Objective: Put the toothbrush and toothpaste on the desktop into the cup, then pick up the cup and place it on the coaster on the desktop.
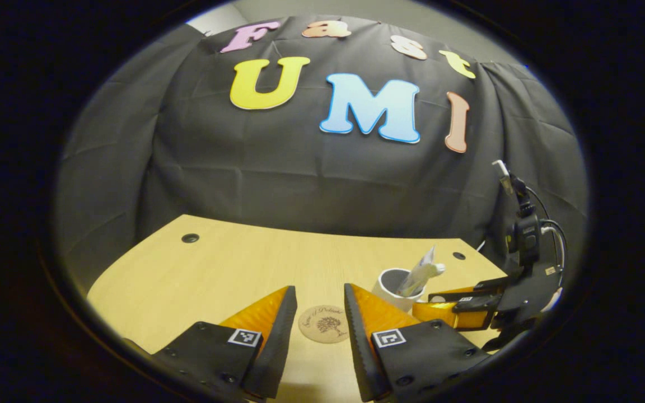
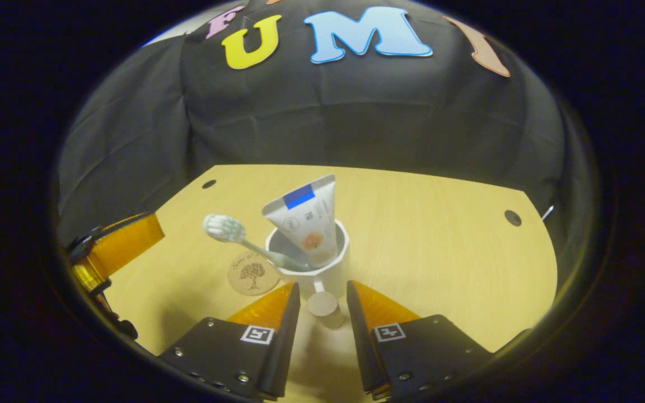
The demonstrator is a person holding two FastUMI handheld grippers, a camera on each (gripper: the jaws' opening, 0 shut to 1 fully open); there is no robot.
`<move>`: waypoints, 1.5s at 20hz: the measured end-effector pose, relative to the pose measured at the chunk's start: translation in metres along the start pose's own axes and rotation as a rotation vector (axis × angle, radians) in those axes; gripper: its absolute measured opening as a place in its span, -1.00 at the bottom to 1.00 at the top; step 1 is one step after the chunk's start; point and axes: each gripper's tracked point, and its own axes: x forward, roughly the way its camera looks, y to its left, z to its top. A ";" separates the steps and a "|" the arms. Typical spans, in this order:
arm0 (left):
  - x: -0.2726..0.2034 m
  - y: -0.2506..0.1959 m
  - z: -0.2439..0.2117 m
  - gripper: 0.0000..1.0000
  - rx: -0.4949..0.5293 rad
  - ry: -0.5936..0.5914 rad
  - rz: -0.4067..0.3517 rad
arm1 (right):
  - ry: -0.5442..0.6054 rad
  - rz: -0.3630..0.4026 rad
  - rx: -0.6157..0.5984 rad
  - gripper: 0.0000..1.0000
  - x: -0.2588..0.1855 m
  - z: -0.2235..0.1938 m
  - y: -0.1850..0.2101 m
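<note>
Two items in cup: toothbrush and toothpaste both stand in the white cup on the desktop, brush head leaning out to the left.
Right gripper: right gripper low and level, fingers spread either side of the cup's handle, not pressing it, holding nothing.
Left gripper: left gripper hovers with jaws parted and empty, angled down at the coaster.
Coaster: flat on the desk, just beside the cup, bare.
</note>
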 end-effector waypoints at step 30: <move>0.001 0.030 -0.041 0.15 -0.049 0.045 0.049 | 0.013 -0.022 0.016 -0.87 0.009 0.009 -0.006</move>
